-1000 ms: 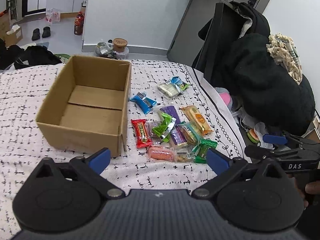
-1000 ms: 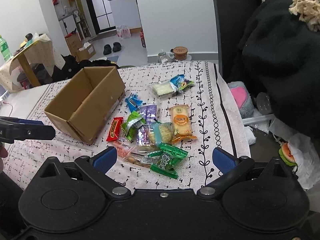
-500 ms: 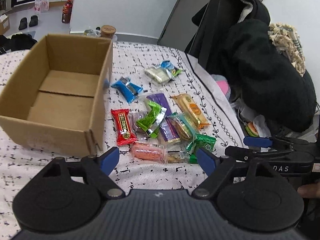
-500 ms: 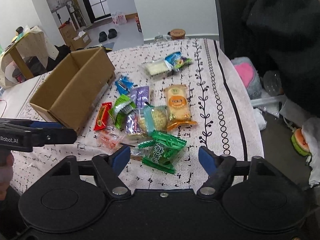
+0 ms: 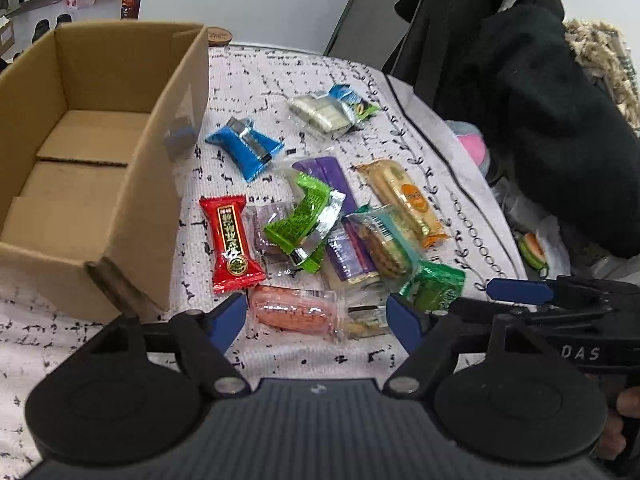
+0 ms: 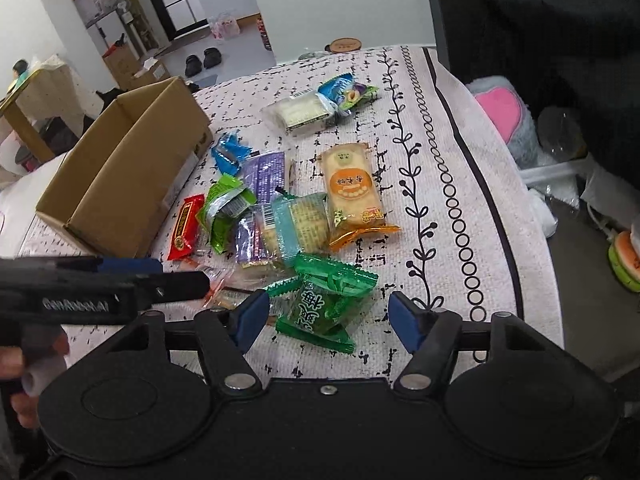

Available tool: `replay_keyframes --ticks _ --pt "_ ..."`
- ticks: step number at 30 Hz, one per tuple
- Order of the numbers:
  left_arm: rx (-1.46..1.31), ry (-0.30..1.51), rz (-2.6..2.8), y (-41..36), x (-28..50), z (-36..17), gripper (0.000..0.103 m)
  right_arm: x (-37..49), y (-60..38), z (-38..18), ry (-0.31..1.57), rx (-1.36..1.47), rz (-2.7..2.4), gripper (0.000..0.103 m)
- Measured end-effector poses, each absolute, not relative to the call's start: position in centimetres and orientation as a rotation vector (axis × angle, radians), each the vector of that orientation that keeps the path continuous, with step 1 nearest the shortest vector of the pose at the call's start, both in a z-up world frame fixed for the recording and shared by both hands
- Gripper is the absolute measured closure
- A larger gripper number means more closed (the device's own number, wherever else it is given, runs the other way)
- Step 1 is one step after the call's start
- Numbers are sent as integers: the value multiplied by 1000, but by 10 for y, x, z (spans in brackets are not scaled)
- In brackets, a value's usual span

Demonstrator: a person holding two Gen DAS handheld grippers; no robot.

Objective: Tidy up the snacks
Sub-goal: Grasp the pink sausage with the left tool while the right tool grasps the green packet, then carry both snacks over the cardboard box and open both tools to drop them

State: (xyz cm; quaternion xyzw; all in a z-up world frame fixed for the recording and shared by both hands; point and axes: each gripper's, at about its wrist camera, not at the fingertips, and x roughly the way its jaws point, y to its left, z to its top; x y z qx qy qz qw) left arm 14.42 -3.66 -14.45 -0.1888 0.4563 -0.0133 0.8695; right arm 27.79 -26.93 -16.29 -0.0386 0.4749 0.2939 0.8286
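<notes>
cardboard box (image 5: 92, 152) one, two purple packets (image 6: 264, 176), two grippers.

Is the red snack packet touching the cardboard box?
Apart. The left wrist view shows patterned cloth between the red snack packet and the cardboard box.

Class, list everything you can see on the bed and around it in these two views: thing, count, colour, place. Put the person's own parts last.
box: one, brown, empty, left on bedspread
red bar: one, beside box
blue packet: one, near box's far corner
green packets: two, light in the pile, dark at near edge
purple packets: two, mid-pile
orange cracker pack: one, right of pile
pink sausage: one, near edge
white pack: one, far end
shoes: pair, black, floor
left gripper: jaws closing around sausage, not touching
right gripper: jaws closing around dark green packet, not touching
</notes>
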Motion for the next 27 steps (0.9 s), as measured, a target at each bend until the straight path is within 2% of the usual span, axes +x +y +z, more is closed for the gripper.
replay_keyframes --ticks 10,12,14,16,19,21,27 --pt "-387 955 -4 -34 153 -167 31 280 -259 -180 1036 -45 615 48" --pt "-391 948 -14 -34 153 -170 32 281 -258 -184 1048 -36 608 54" --pt "-388 938 -20 -35 153 -170 35 280 -256 -188 1059 -37 603 67" --pt "-390 934 -23 -35 152 -171 38 278 -255 -188 1050 -41 611 70" --pt "-365 933 -23 -38 150 -171 42 272 -252 -183 1020 -73 620 72" --pt "-360 930 -15 -38 149 -170 51 271 -252 -180 1011 -66 625 73" --pt "-377 912 -22 -34 143 -165 55 267 -250 -168 968 -47 638 73"
